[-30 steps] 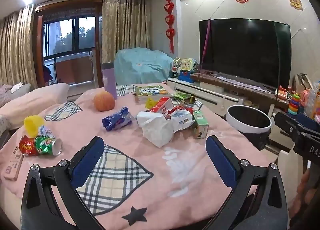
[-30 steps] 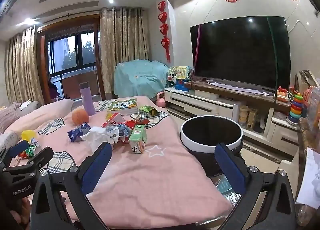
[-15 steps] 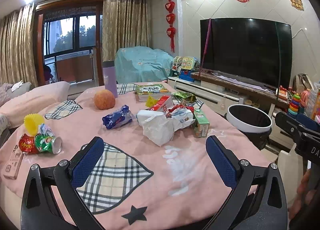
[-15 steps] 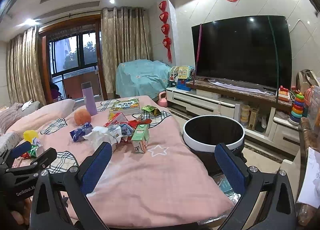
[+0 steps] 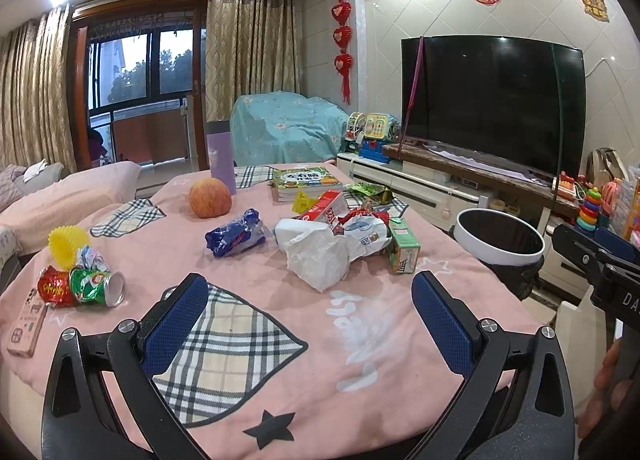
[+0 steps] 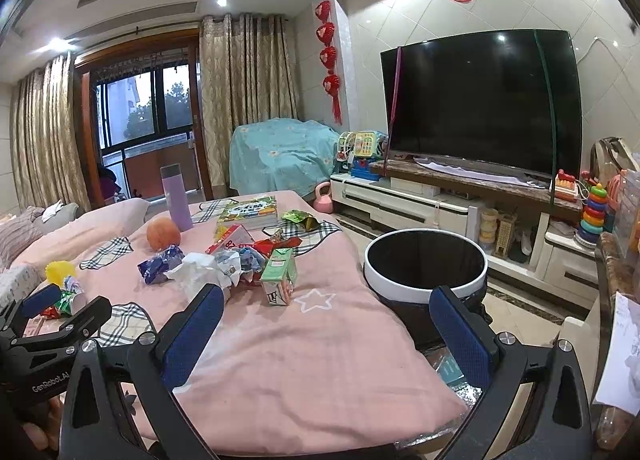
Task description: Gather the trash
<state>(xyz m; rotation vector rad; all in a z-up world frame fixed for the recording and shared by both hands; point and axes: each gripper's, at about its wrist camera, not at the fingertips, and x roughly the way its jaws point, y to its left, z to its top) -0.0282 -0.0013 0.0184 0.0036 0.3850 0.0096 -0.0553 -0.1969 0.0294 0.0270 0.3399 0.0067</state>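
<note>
Left wrist view: the left gripper (image 5: 310, 314) is held with jaws spread wide and empty above the pink cloth (image 5: 372, 344). At 12 o'clock, crumpled tissue (image 5: 316, 256) and a green carton (image 5: 404, 250) are seen. Right wrist view: the right gripper (image 6: 326, 326) is likewise spread, empty; the bin (image 6: 426, 286) lies at 1 o'clock.

left gripper (image 5: 310, 308): open, empty | crumpled tissue (image 5: 316, 256) ahead | bin (image 5: 500, 240) right

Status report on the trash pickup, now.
Left tool open, empty; right tool open, empty. Trash pile on the pink cloth, untouched. Bin beside the table, open. Nothing in the way.
</note>
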